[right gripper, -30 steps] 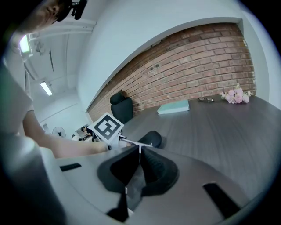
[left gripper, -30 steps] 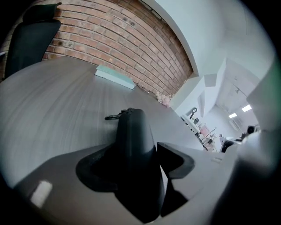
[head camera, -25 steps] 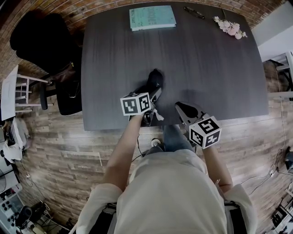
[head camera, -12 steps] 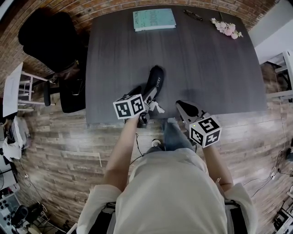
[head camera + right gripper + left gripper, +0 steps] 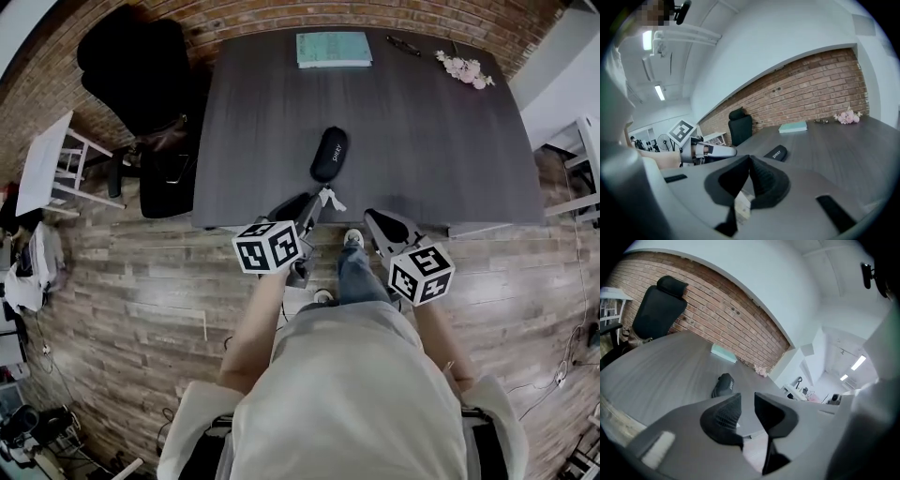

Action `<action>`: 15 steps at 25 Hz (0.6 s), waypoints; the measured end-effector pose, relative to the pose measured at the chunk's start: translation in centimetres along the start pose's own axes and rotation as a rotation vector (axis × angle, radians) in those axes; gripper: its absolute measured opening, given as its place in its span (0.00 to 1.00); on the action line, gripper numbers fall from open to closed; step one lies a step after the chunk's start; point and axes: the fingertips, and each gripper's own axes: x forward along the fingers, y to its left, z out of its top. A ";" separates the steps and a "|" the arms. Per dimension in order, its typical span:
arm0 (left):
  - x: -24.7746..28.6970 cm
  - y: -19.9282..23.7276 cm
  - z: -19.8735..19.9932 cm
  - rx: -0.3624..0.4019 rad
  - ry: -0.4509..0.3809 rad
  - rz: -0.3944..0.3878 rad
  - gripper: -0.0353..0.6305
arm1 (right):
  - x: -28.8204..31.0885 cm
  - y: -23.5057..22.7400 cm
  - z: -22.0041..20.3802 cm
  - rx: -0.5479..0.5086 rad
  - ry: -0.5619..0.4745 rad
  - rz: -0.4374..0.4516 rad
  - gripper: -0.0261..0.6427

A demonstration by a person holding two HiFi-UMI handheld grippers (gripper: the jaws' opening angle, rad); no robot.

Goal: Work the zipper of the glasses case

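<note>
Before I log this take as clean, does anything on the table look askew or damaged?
Nothing stands out. The glasses case lies flat near the table's front edge with nothing touching it; the book and flowers sit tidy at the far edge.

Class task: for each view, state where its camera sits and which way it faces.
Head view: on the head, facing steeply down at the table; torso, arms, left gripper and right gripper show.
Left gripper view: on the left gripper, facing along the table to the case; own jaws closing, nothing between.
Right gripper view: on the right gripper, facing the brick wall; own jaws shut.
All share the case.
</note>
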 end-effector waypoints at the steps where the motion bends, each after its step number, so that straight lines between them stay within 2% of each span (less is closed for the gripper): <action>1: -1.0 -0.3 -0.2 0.009 -0.009 0.004 0.18 | -0.4 0.6 -0.1 -0.008 -0.004 0.004 0.05; 4: -3.8 -1.5 -1.2 0.059 -0.020 0.015 0.10 | -1.6 2.6 -0.6 -0.036 -0.010 0.020 0.05; 8: -6.7 -3.6 -1.8 0.125 -0.055 0.004 0.07 | -3.0 3.9 -0.9 -0.062 -0.032 0.018 0.05; 15: -10.5 -5.0 -3.7 0.128 -0.080 -0.007 0.07 | -4.8 6.0 -1.4 -0.066 -0.088 -0.001 0.04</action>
